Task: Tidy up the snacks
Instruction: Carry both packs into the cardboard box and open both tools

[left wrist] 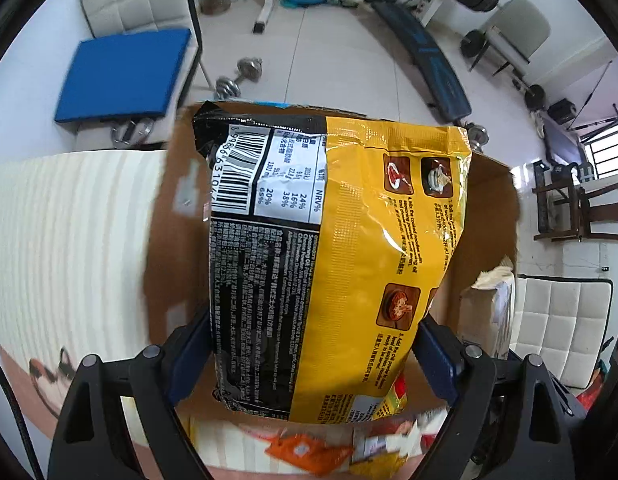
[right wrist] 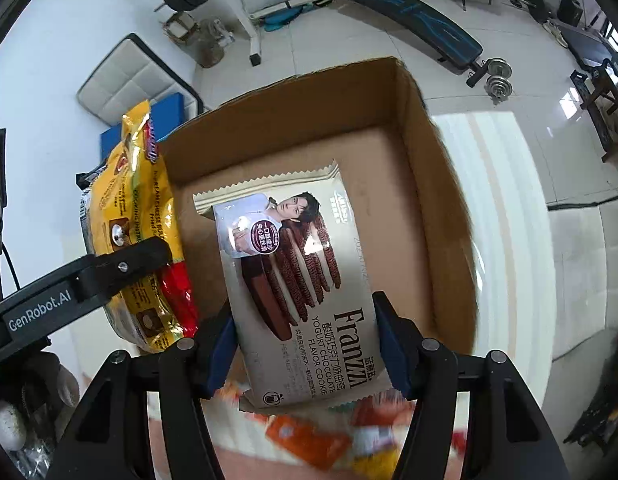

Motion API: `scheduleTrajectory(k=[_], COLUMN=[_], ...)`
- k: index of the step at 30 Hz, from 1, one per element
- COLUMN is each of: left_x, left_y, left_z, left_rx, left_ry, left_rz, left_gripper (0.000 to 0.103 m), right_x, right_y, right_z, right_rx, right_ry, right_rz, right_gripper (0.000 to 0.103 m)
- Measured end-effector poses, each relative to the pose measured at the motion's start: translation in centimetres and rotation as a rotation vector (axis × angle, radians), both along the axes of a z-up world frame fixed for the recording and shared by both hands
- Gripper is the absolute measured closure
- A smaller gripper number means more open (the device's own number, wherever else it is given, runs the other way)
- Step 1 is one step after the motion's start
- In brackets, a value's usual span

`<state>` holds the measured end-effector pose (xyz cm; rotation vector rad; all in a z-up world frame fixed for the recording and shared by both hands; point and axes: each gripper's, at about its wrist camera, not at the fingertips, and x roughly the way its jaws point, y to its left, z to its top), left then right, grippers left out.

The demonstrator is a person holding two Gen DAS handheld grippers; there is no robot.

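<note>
Noodles in a yellow packet (left wrist: 333, 264) are seen in the left wrist view, pinched between the jaws of the left gripper (left wrist: 313, 356) and held over a cardboard box (left wrist: 489, 216). More snack packets (left wrist: 309, 448) are blurred on the counter (left wrist: 69, 240) below.

Cookies in a beige packet (right wrist: 301, 296) are pinched by the jaws of the right gripper (right wrist: 305, 352) in the right wrist view, above the box (right wrist: 429, 168), whose brown floor is seen bare around the packet. The noodle packet (right wrist: 141, 240) is held just beside the box wall.
</note>
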<state>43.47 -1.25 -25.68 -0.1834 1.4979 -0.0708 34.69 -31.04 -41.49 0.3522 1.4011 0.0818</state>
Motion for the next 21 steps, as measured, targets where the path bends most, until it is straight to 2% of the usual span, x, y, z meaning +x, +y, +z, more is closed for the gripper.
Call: scheduleTrajectory(k=[5, 13, 14, 17, 21], left_x=[3.2, 3.8, 3.8, 3.4, 2.8], left_y=[-0.5, -2.0, -2.0, -2.4, -2.3], left_z=[-4.5, -7.1, -7.2, -7.0, -5.4], left_rx=[0.002, -0.006, 0.007, 0.025, 0.008], left_ry=[0.074, 0.141, 0.142, 0.140, 0.110], left_rz=[-0.005, 0.000, -0.006, -0.027, -0.023], left_gripper=[0.013, 0.012, 0.012, 0.011, 0.009], right_x=[4.6, 7.8, 7.8, 7.5, 7.5], right_y=[1.2, 1.4, 1.6, 2.3, 2.8], right_z=[-2.1, -6.7, -6.8, -6.5, -6.3], right_rx=[-0.028, -0.061, -0.061, -0.053, -0.093], right_ry=[0.034, 0.072, 0.083, 0.081, 0.091], right_rz=[0.006, 0.029, 0.038, 0.067, 0.108], right_gripper=[0.038, 0.036, 0.034, 0.009, 0.008])
